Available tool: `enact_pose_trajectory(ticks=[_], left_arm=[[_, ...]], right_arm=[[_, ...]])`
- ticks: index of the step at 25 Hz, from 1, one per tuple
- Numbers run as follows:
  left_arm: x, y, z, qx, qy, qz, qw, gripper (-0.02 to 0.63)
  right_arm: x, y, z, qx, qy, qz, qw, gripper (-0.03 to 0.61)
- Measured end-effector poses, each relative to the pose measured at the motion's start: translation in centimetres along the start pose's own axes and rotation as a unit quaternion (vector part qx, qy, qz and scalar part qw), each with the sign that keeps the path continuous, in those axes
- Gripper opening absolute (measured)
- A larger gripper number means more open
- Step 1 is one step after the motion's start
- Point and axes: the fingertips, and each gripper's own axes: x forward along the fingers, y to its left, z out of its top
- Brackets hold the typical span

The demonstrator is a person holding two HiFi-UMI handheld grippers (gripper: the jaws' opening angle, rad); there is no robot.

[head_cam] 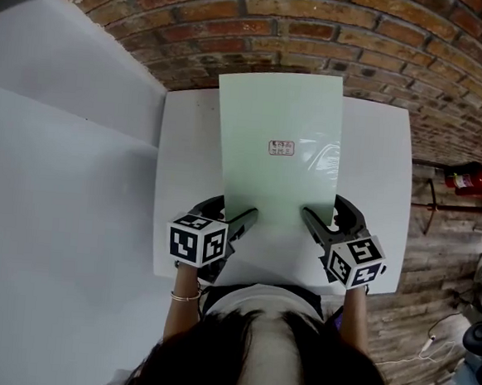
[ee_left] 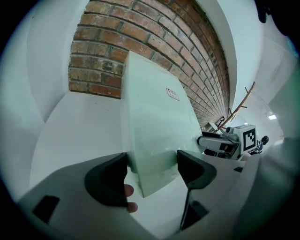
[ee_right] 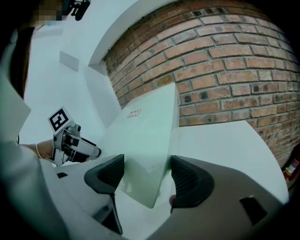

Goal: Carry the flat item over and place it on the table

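Note:
A pale green flat sheet (head_cam: pixel 279 124) with a small label (head_cam: pixel 282 147) hangs tilted over the white table (head_cam: pixel 183 183), its far end raised toward the brick wall. My left gripper (head_cam: pixel 240 221) holds its near left corner, and my right gripper (head_cam: pixel 312 218) holds the near right one. In the left gripper view the sheet's corner (ee_left: pixel 154 122) fills the gap of the left gripper (ee_left: pixel 152 164), touching both pads. The right gripper view shows the same: the sheet (ee_right: pixel 145 136) is wedged in the right gripper (ee_right: pixel 145 171). Each gripper sees the other, the right gripper (ee_left: pixel 229 143) and the left gripper (ee_right: pixel 70 138).
A brick wall (head_cam: pixel 320 36) stands right behind the table. White panels (head_cam: pixel 60 173) border the table's left side. A red fire extinguisher (head_cam: pixel 475 179) and cables lie on the wooden floor to the right.

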Motion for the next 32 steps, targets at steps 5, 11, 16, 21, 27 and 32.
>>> enact_pose_trajectory(ticks=[5,11,16,21,27,32], left_arm=[[0.5,0.4,-0.1,-0.002,0.007,0.004,1.0000,0.348],[1.2,0.7,-0.5,-0.012,0.017,0.002,0.9998,0.348],[1.8,1.1,-0.8,-0.019,0.024,0.002,0.9995,0.348],[2.3,1.6,-0.8,-0.022,0.030,0.003,0.9993,0.348],[2.8,2.0,-1.2,-0.028,0.040,0.006,0.9988,0.348],[3.3,2.3,-1.3,-0.031,0.047,0.007,0.9984,0.348]], right_arm=[[0.5,-0.3,-0.4,0.005,0.008,0.001,1.000,0.333],[1.1,-0.8,-1.0,0.010,0.018,0.003,1.000,0.333],[1.7,-1.1,-1.4,0.015,0.027,0.004,1.000,0.333],[2.2,-1.4,-1.8,0.022,0.033,0.006,0.999,0.333],[2.8,-1.6,-2.4,0.030,0.043,0.008,0.999,0.333],[3.3,-2.0,-2.9,0.037,0.050,0.009,0.998,0.333]])
